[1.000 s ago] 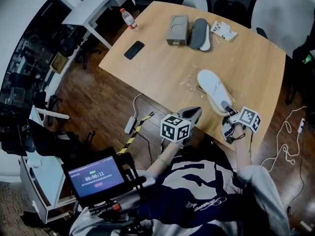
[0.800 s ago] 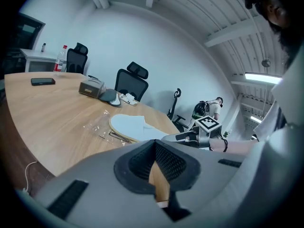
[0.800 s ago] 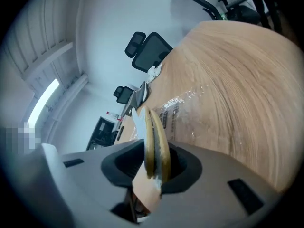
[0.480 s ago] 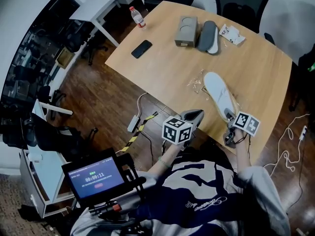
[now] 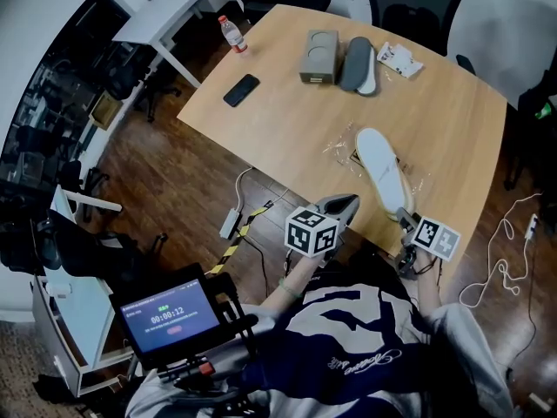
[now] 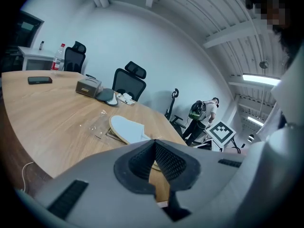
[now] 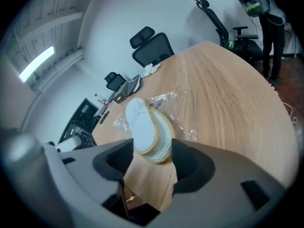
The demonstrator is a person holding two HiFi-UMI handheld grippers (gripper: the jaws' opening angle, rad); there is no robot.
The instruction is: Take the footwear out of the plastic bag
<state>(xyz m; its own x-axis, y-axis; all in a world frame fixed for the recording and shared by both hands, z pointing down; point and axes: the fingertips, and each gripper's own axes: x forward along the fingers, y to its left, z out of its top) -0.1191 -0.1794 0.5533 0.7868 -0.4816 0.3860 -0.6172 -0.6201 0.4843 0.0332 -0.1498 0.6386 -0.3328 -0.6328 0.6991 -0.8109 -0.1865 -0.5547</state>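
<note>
Left gripper (image 5: pixel 345 201) at the table's near edge, jaws closed together on nothing, right gripper (image 7: pixel 149 161) with jaws just opened wide about the near end of the white slipper (image 5: pixel 380 168), slipper lying over the crumpled clear plastic bag (image 5: pixel 336 144) on the wooden table (image 5: pixel 278 111), grey slipper (image 5: pixel 355 62) and box (image 5: pixel 316 55) far.

Desk (image 5: pixel 452 120) centre and right edge bare; slipper (image 5: pixel 380 165) on plastic bag (image 5: pixel 341 144) blocks near edge, box (image 5: pixel 316 55), second slipper (image 5: pixel 358 64), packet (image 5: pixel 399 57) far edge, phone (image 5: pixel 239 89), bottle (image 5: pixel 231 34) left edge.

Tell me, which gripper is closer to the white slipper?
Right. The near end of the slipper sits between the jaws of the right gripper, which have just been opening. The left gripper, shut, hangs off the table edge.
</note>
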